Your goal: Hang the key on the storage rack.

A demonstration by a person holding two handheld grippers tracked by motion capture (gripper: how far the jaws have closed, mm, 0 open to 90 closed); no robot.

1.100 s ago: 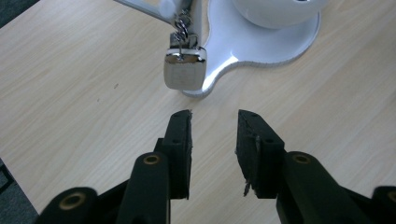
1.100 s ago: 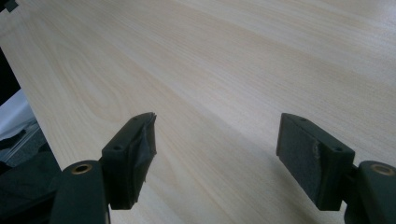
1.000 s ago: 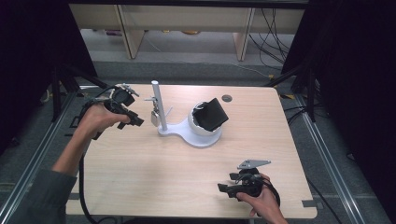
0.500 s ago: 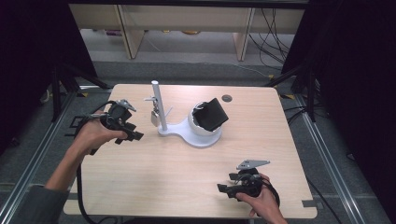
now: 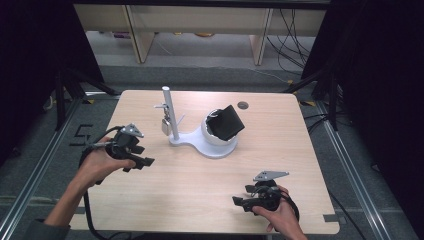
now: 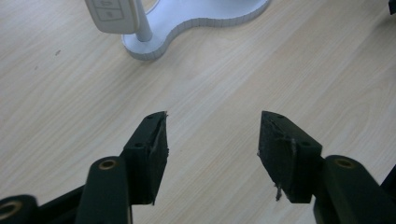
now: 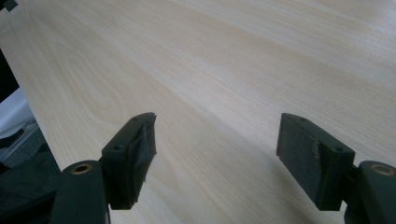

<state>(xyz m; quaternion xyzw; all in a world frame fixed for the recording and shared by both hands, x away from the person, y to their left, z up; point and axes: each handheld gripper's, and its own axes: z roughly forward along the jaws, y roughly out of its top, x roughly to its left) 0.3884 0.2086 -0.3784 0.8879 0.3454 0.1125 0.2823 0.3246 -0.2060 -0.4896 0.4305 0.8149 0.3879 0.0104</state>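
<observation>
Table (image 5: 200, 195): pale wood top with rounded corners; a small dark round hole (image 5: 243, 105) sits near the far edge, beyond the stand.

Stand (image 5: 200, 143): white, flat figure-eight base near the middle of the table, toward the far side. The landmark for all entries below.

Post (image 5: 170, 112): white, upright, rising from the stand's left lobe. In the left gripper view its foot (image 6: 143, 32) meets the base.

Tag (image 5: 165, 126): small pale piece hanging beside the post, on its left, above the base. In the left gripper view it shows as a white block with two button-like marks (image 6: 111, 14); what it is cannot be told.

Dome (image 5: 214, 134): white, rounded, on the stand's right lobe.

Black block (image 5: 226, 122): square, tilted, resting on top of the dome.

Left gripper (image 5: 141, 163): left of the stand and nearer the person, held in the left hand (image 5: 100, 165), pointing toward the stand. Jaws apart, nothing between them; in its own view the left gripper (image 6: 212, 140) is over bare wood with the stand's base ahead.

Right gripper (image 5: 241, 202): nearer the person than the stand and to its right, well apart from it, held in the right hand (image 5: 277, 215) by the near edge. Jaws wide apart and empty; in its own view the right gripper (image 7: 215, 140) is over bare wood.
</observation>
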